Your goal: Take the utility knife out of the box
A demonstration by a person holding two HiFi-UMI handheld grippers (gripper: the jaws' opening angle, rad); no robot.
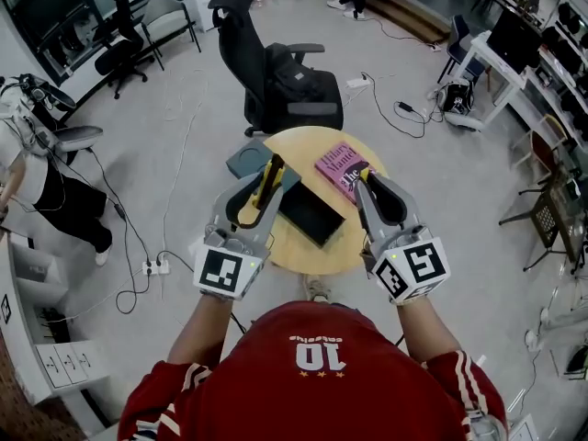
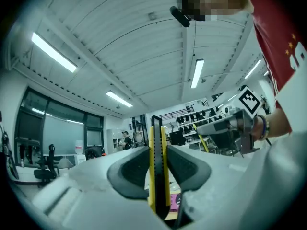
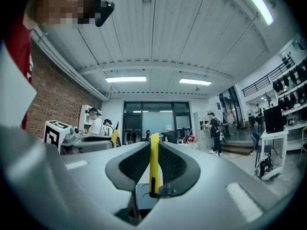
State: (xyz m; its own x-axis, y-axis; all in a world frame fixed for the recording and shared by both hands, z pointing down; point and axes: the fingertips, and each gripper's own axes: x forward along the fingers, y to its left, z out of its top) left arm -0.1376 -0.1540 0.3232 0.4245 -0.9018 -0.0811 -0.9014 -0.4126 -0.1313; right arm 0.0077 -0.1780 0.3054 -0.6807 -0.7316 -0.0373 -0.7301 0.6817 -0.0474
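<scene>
A person in a red jersey holds two grippers level over a small round wooden table [image 1: 306, 257]. The left gripper [image 1: 272, 178] is clamped on a yellow-and-black utility knife [image 1: 268, 191]. The knife is in the air above the table's left edge, outside the open black box [image 1: 312, 217] that lies near the table's middle, between the two grippers. In the head view the knife's long axis runs along the jaws, pointing away from the person and leaning slightly toward the table's centre. In the left gripper view the knife [image 2: 157, 133] stands on edge between the dark pads of the left gripper [image 2: 158, 159]. Its long axis is upright in the frame, its black centre strip faces the camera, and its far end reaches past the fingertips. The right gripper [image 1: 367, 184] hangs over the table's right edge with its jaws drawn narrow on a slim yellow piece [image 1: 364, 175]. What that piece is cannot be told. In the right gripper view the piece [image 3: 154, 150] stands upright, pinched between the pads of the right gripper [image 3: 154, 166]. A pink book [image 1: 338, 167] lies at the table's far right edge, with a grey-green slab [image 1: 245, 160] at the far left edge. A black office chair [image 1: 280, 81] stands beyond the table.
</scene>
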